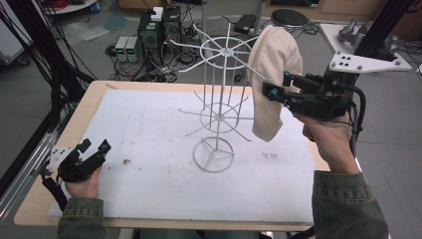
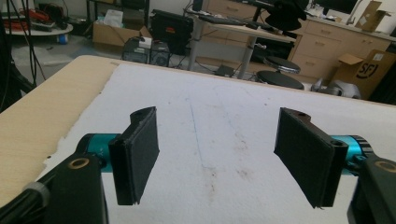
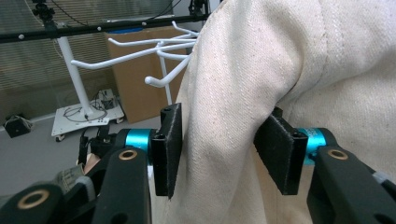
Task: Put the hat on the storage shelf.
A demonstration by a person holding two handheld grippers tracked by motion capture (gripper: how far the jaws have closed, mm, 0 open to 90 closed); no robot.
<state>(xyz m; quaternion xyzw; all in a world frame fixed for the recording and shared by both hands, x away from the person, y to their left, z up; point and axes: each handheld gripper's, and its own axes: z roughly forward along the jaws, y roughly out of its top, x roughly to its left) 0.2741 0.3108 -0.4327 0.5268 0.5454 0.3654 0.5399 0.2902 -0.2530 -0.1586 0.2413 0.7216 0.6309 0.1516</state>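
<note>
We read the step as letting go of the cream cloth hat now that it hangs on the white wire rack

- Right tool: jaws part-open, a fold of the hat's fabric between them. In the right gripper view the left pad sits against the cloth, the right pad just touches or barely clears it; we cannot tell which. We judge nothing is truly pinched
- Left tool: jaws wide, nothing between them, resting low over the white sheet on the worktop, well apart from the rack on its left side

How to do it well, as we judge it:
- spread the jaws further before pulling back, so the rough pads do not drag the fabric
- withdraw straight away from the rack, level, not downward; a downward tug could slide the hat off its prong
- keep the light rack from tipping; its round base is small

Hat relative to the rack: draped over an upper-tier prong on the rack's right side, hanging down past the middle ring, its lower edge clear of the sheet. The right tool meets it from the side away from the rack, at mid height
</note>
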